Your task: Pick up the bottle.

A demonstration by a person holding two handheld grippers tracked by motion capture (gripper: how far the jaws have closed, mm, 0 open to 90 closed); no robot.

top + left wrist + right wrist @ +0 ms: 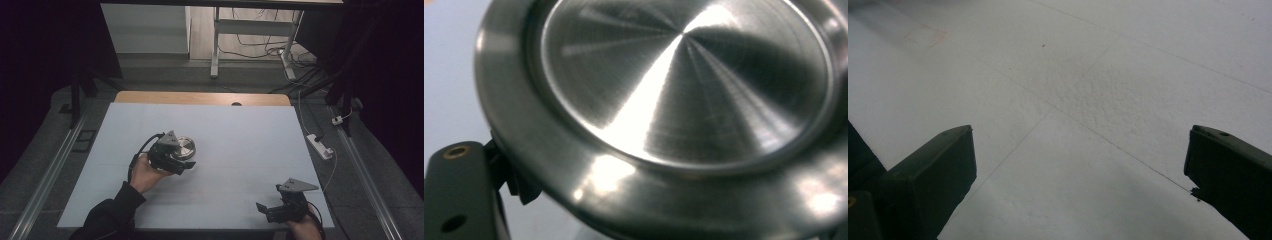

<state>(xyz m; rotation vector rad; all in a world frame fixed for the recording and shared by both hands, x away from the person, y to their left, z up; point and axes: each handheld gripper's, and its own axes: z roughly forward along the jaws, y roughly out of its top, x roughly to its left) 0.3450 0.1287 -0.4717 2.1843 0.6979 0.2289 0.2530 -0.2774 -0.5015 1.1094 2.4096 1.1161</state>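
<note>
- High view: one steel lid [184,147], left of the bench [240,135] middle, clamped at its rim by the left gripper [181,159].
- One right gripper [265,210], well right of the lid, gapes empty.

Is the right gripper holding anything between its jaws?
No, in the right gripper view the right gripper has its jaws wide apart with nothing but the bare white table between them.

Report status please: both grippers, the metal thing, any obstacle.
Left gripper shut on round brushed-steel lid. Right gripper open, nothing between jaws. White table around them bare.
</note>
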